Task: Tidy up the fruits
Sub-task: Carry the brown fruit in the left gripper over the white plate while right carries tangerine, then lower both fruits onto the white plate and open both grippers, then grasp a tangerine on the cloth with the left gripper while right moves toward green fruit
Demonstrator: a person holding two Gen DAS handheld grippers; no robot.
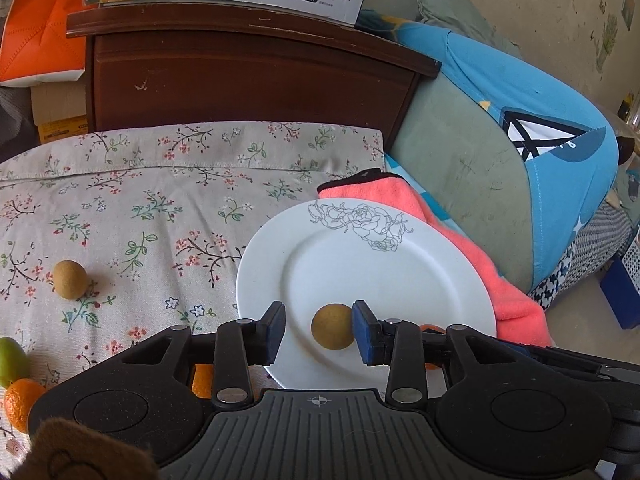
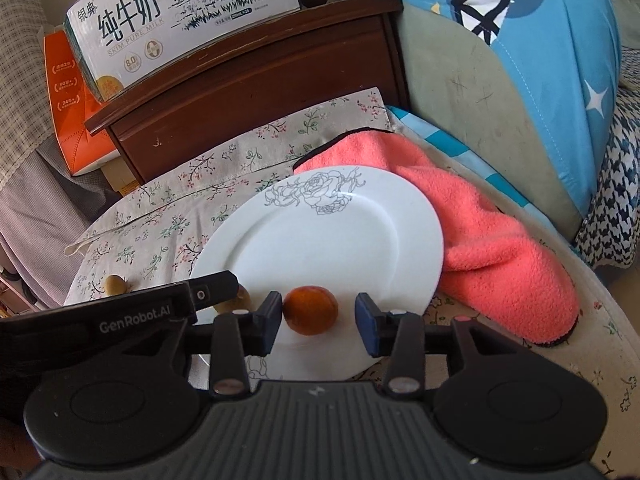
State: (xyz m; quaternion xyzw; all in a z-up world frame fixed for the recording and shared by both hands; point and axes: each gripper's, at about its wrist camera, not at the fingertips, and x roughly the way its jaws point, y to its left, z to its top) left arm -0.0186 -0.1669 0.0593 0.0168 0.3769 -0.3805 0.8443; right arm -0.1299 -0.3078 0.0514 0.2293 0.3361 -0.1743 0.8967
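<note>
Over a white rose-printed plate [image 1: 400, 264] on a floral-clothed counter [image 1: 120, 208], two hand-held tools work side by side. Left tool [image 1: 320, 330] stands with jaws apart around a tan round fruit [image 1: 332, 327] resting on the plate near its 6 o'clock rim; the right-hand pad touches or nearly touches the fruit, the other stands clear. Right tool [image 2: 319, 318] is likewise spread around a small orange [image 2: 311, 310] on the plate's near edge, its left pad against the peel, the right pad well apart. Neither fruit is clamped.

Off the plate, a second tan fruit [image 1: 69, 279] lies at the 9 o'clock side of the left view, with a green fruit [image 1: 12, 356] and another orange [image 1: 22, 402] at about 8 o'clock. A coral towel [image 2: 480, 240] lies under the plate's 3 o'clock edge.

Both pieces appear to be at the set-down step, with gathering perhaps half done. Next, the tools would need to draw straight back without nudging the round fruit into a roll, then reach for the loose pieces at left.
</note>
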